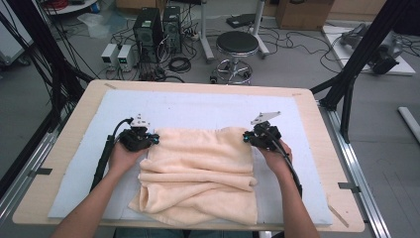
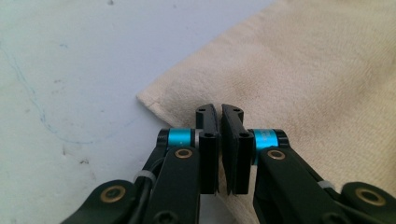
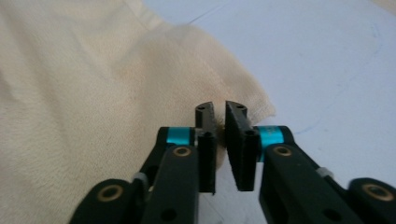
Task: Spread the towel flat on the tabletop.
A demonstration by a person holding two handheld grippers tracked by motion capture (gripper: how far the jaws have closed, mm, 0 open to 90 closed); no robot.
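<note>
A cream towel (image 1: pixel 198 168) lies loosely folded and rumpled on a pale blue mat (image 1: pixel 198 106). My left gripper (image 1: pixel 156 140) sits at the towel's far left corner, held by the person's left hand. In the left gripper view the towel (image 2: pixel 303 70) corner lies under the left gripper (image 2: pixel 219 109), whose jaws stand almost together, pinching the cloth edge. My right gripper (image 1: pixel 245 139) is at the far right corner. In the right gripper view a bit of the towel (image 3: pixel 70 93) shows between the nearly closed jaws of the right gripper (image 3: pixel 219 106).
The mat covers most of a wooden table (image 1: pixel 74 124). Bare mat lies beyond the towel and to both sides. Past the table's far edge stand a black stool (image 1: pixel 236 44), computer towers (image 1: pixel 148 27) and cables on the floor. Black frame posts (image 1: pixel 356 64) flank the table.
</note>
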